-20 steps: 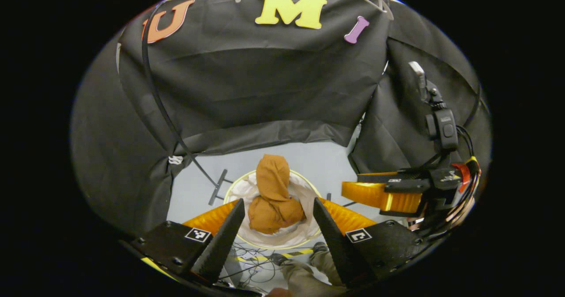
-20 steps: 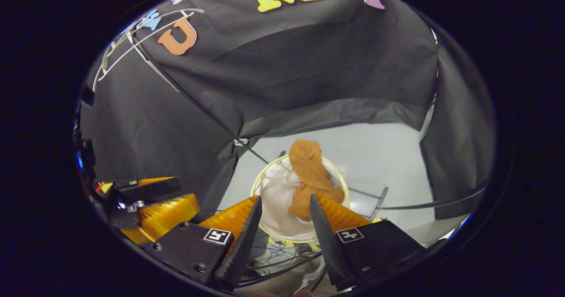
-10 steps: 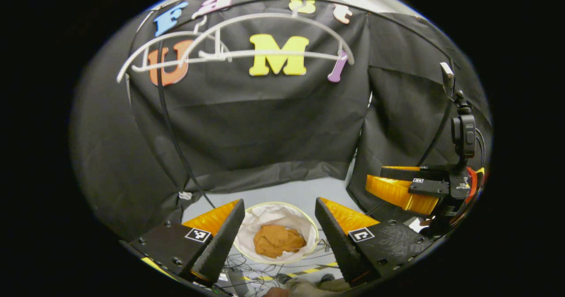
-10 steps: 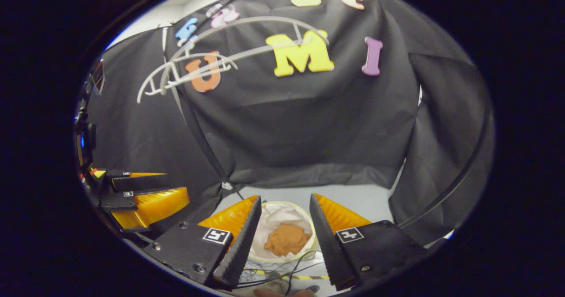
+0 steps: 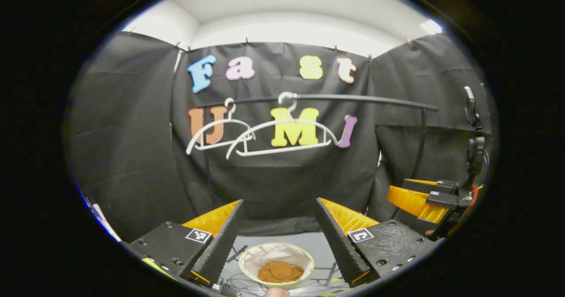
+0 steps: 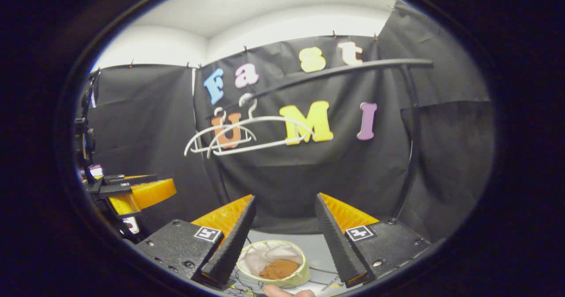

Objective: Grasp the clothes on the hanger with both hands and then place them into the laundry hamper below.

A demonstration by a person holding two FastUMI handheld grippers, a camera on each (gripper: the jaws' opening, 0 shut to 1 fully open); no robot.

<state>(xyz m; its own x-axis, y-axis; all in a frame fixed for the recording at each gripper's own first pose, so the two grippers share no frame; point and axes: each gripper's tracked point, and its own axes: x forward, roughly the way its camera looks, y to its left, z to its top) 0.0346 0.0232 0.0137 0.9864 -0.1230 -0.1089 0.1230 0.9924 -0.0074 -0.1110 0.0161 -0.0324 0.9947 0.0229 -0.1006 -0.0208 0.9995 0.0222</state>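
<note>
Tongs (image 5: 278, 235) apart above hampered clothes (image 5: 280, 271)

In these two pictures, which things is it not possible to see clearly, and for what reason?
- Laundry hamper: its lower body is cut off by the edge of the left gripper view; the right gripper view shows little more than the rim.
- Brown garment in the hamper: too small and crumpled to tell what kind it is.
- Hangers on the rail: they overlap, so their number is uncertain.
- Hand: cut off at the bottom edge of the right gripper view.
</note>
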